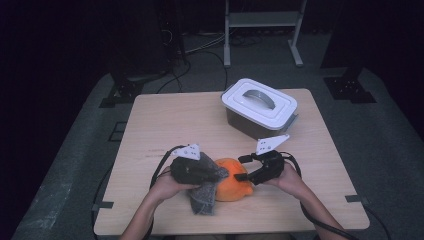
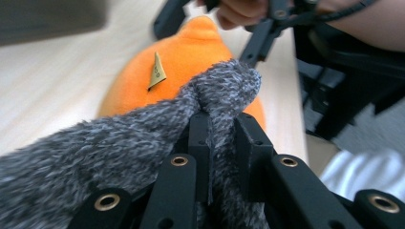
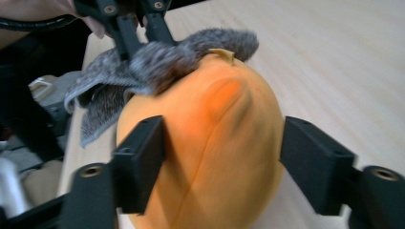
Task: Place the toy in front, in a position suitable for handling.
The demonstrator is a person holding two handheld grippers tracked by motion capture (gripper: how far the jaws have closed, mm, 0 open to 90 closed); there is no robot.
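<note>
An orange plush toy lies near the table's front edge, with a small tan tag on it. A grey fuzzy cloth drapes against its left side. My left gripper is shut on a bunched fold of that grey cloth, pinched between its jaws right at the toy. From the right, my right gripper stands open with its jaws on either side of the toy. In the right gripper view one pad sits at each flank of the toy and the cloth lies over its far end.
A grey storage box with a white lid and handle stands at the back right of the wooden table. Cables trail from both grippers off the front edge. Dark floor and equipment stands surround the table.
</note>
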